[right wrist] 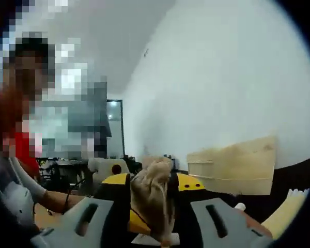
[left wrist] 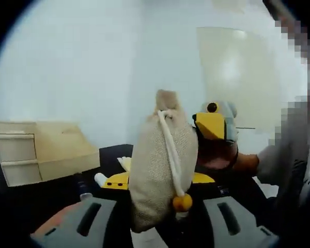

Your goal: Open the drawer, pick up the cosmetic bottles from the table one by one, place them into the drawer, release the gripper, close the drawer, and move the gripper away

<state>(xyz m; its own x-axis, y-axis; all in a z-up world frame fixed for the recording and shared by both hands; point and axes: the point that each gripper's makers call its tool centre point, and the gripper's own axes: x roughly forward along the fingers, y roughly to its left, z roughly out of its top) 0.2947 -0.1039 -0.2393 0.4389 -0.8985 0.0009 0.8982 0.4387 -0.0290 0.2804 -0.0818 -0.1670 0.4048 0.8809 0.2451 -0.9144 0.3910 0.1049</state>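
Left gripper view: left gripper (left wrist: 154, 219) at bottom centre, grey jaws either side of a burlap drawstring pouch (left wrist: 163, 170). The pouch hangs centre frame, neck bunched at the top, a cream cord running down its front to an orange bead (left wrist: 182, 202). Its lower end sits between the jaws; looks pinched, contact point itself is hidden by the fabric.

The right gripper (left wrist: 215, 126), yellow and grey, sits just right of the pouch at mid-height, with a hand (left wrist: 220, 155) under it. Can't tell from here if it touches the pouch.

Wooden drawer unit (left wrist: 39, 150) at left, mid-height, on a dark table (left wrist: 46, 199); both drawer fronts look flush. Small white bottle (left wrist: 100, 179) lies on the table left of the pouch, near a yellow part.

Right gripper view: right gripper (right wrist: 151, 219) at bottom centre, jaws flanking the bunched top of the same pouch (right wrist: 152, 199), closed onto it. Drawer unit (right wrist: 232, 166) at right, mid-height.
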